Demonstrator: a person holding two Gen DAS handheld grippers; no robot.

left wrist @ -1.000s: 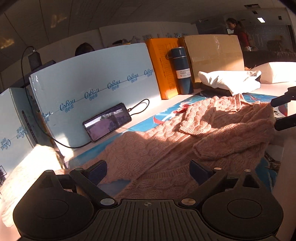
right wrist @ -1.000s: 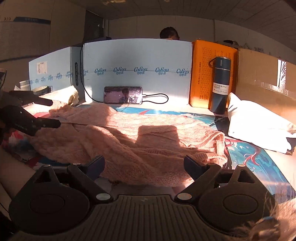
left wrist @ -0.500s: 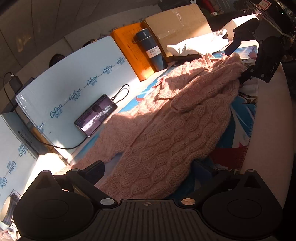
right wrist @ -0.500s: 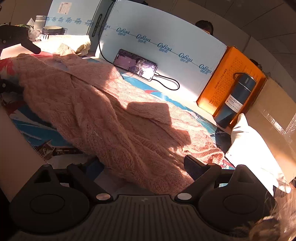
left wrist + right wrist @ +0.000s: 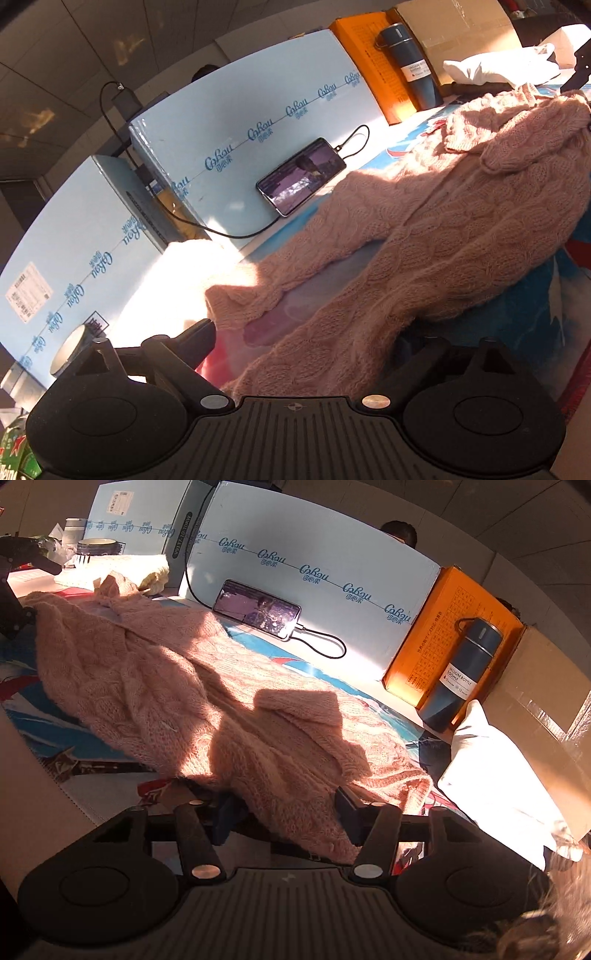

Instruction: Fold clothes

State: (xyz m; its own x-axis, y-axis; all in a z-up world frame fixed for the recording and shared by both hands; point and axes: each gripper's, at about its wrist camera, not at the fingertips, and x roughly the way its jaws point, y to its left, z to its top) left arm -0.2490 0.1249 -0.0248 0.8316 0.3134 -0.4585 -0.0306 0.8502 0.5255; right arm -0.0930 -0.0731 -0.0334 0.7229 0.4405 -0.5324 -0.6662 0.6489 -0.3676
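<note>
Left wrist view, left to right: pale blue cardboard panels (image 5: 236, 147) printed with a repeated blue logo stand along the back, smooth and flat; a black smartphone (image 5: 301, 176) with a lit screen leans against one, its thin black cable (image 5: 221, 229) looping away. The pink cable-knit sweater (image 5: 424, 236), thick, fuzzy and rumpled, sprawls across a glossy printed blue mat (image 5: 524, 317), one sleeve trailing toward the sunlit corner. The left gripper (image 5: 306, 350) sits spread apart, the sweater's hem lying between its black fingers, one finger hidden behind the knit. Farther right stand a ribbed orange box (image 5: 373, 70) and a dark blue cylindrical vacuum bottle (image 5: 413, 66).

Right wrist view: the sweater (image 5: 177, 686) lies heaped on the mat, folded in soft ridges. The right gripper (image 5: 280, 812) is also spread wide, straddling the near hem without pinching it. Beyond are the phone (image 5: 256, 609), the bottle (image 5: 461, 672), a plain brown carton (image 5: 546, 686), and smooth white folded fabric (image 5: 491, 768).
</note>
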